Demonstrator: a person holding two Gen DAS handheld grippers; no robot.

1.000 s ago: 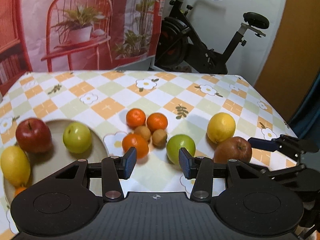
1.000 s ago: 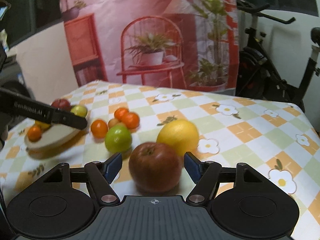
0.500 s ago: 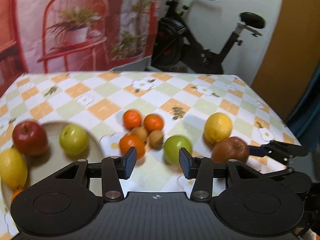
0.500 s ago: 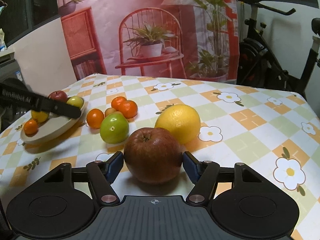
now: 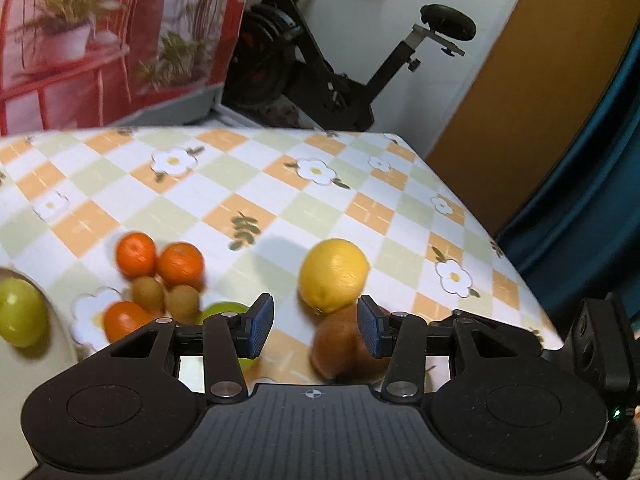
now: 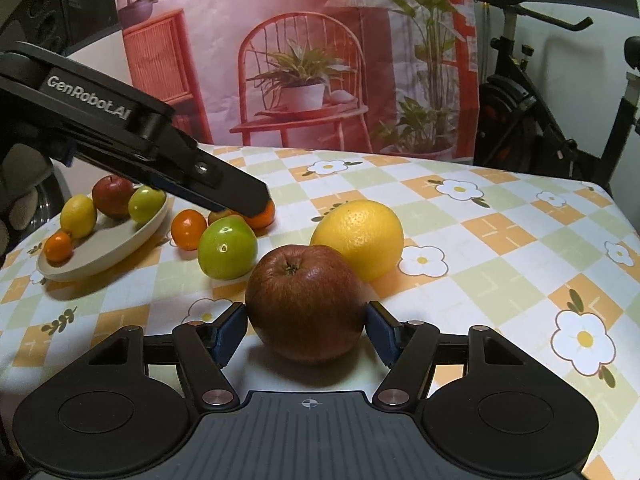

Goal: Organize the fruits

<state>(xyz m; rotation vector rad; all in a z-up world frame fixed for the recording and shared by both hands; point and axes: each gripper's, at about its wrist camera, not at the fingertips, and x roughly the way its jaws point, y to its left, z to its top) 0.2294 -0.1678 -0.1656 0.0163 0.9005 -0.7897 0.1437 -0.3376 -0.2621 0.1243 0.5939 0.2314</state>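
A dark red apple (image 6: pixel 306 304) sits on the tablecloth between the fingers of my right gripper (image 6: pixel 306 330); the pads touch or nearly touch its sides. It also shows in the left wrist view (image 5: pixel 340 344). A lemon (image 6: pixel 358 238) lies just behind it and a green apple (image 6: pixel 227 248) to its left. My left gripper (image 5: pixel 316 330) is open and empty, hovering above the table near the lemon (image 5: pixel 334 274). The beige plate (image 6: pixel 116 246) at the left holds a red apple (image 6: pixel 112 196), a green apple (image 6: pixel 146 203), a lemon (image 6: pixel 79 216) and a small orange (image 6: pixel 59 247).
Several small oranges (image 5: pixel 180 264) and two kiwis (image 5: pixel 182 304) lie loose between the plate and the green apple. The left gripper's body (image 6: pixel 120 132) reaches over them in the right wrist view. The table's right edge (image 5: pixel 500 248) is close. An exercise bike (image 5: pixel 340 60) stands behind.
My left gripper has swung right, toward the lemon and red apple. My right gripper has closed in around the red apple, its pads now against its sides.
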